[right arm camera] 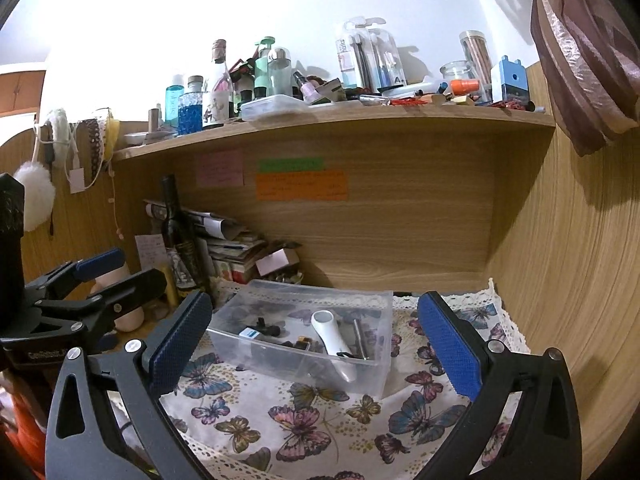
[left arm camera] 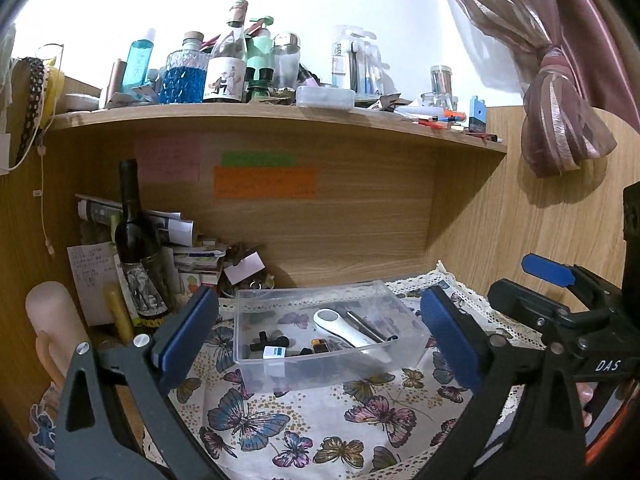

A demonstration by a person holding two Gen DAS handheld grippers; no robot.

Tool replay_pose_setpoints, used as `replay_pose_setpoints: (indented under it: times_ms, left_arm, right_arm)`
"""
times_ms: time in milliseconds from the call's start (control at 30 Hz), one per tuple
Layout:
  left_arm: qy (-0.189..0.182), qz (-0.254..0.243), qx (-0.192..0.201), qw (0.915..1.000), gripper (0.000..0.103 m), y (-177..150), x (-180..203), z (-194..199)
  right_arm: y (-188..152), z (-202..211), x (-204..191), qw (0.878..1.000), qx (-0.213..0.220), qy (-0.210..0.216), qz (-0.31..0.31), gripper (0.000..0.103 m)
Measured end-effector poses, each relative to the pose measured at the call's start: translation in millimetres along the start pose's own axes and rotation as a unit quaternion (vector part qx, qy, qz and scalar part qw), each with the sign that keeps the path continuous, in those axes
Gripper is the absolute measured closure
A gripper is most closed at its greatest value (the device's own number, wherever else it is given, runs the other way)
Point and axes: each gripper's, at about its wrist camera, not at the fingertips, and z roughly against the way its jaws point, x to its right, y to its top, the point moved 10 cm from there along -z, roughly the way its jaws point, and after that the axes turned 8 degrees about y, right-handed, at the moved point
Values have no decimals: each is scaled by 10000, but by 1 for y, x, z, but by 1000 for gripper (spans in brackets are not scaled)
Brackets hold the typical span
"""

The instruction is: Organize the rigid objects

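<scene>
1. Sitting on the butterfly cloth (left arm camera: 320, 420) under the wooden shelf (left arm camera: 276, 120) is a clear bin (left arm camera: 328, 332). It is lying straight ahead of both tongs, a bit past their tips.
2. Both tongs are hanging wide open, holding nothing. The left tongs (left arm camera: 316, 336) are pointing right at the bin, which is showing between the two blue pads. The right tongs (right arm camera: 316, 344) are doing the same from the other side, and in that view the bin is sitting a little to the left.
3. Each tongs is showing at the edge of the other's view, so they are side by side. I am guessing both are about as near to the bin.
4. Lying inside the bin is a white handle tool (left arm camera: 352, 332), its long side slanting from back-left to front-right. A thin metal rod (left arm camera: 370, 326) is lying just beside it, slanting the same way.
5. Smaller bits are sitting in the bin too: a small white box (left arm camera: 274, 353) and some dark little pieces I cannot name.
</scene>
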Motion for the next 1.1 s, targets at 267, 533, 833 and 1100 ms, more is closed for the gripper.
replay_pose_setpoints:
  times_ms: [267,533,833,1100]
  left_arm:
    - [-16,24,-28,10000,0,-1,-2,-2]
    - [-34,41,-45,10000,0,-2,-3,-4]
    - [-33,46,-56,10000,0,-3,-2,-4]
    - [-60,42,-58,10000,0,-4,-2,-4]
  right_arm:
    - [0,-1,-2,10000,-20,3,-23,0]
    - [-1,-5,-3,10000,-50,72,-28,0]
    - [-2,-7,-4,9999,-75,91,-5,0]
    - [-2,-8,-5,9999,-78,105,5,0]
